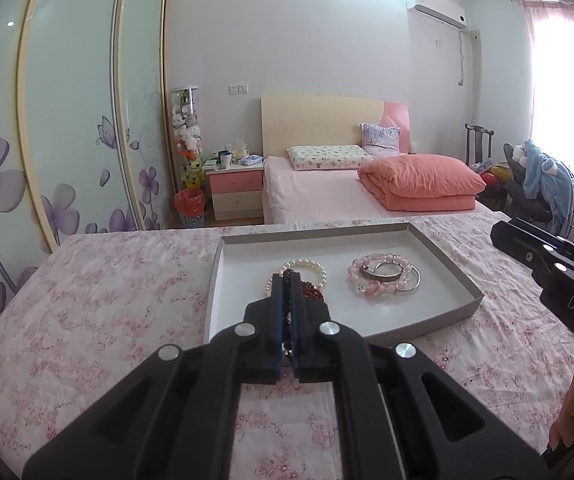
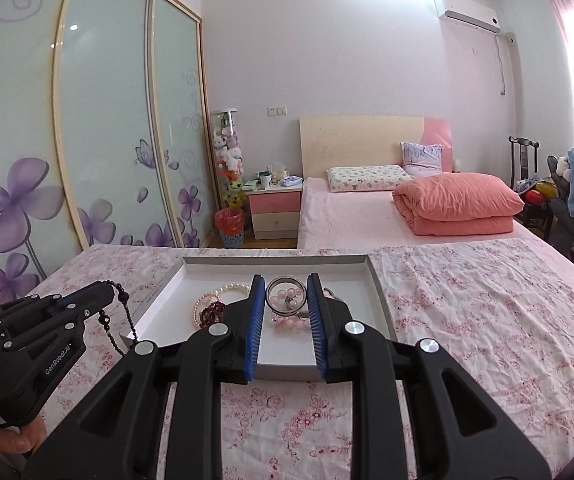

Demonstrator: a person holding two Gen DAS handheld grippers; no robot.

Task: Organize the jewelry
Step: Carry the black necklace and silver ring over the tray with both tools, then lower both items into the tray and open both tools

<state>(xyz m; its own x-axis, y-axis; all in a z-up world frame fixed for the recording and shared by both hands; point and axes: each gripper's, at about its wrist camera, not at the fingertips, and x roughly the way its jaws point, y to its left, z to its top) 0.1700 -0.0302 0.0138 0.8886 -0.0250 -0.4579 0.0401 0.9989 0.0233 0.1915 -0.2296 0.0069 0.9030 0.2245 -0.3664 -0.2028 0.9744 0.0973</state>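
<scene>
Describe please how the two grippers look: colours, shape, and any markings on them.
Both are matte black plastic with angular linkage arms and round silver pivot pins. The right gripper has ribbed blue pads. The left gripper carries white "GenRobot.AI" lettering on its body; "DAS" is printed on the right one's side. No cables are visible.

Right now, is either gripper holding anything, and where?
The left gripper pinches a dark beaded strand near its top, rest dangling. The right gripper is open, empty.

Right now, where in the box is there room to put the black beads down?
The left gripper grips the black beads. In the tray, the far strip behind the pearl bracelet and pink bracelet pile is bare, and so is the near right corner. The middle is crowded; only a narrow gap separates the two piles.
</scene>
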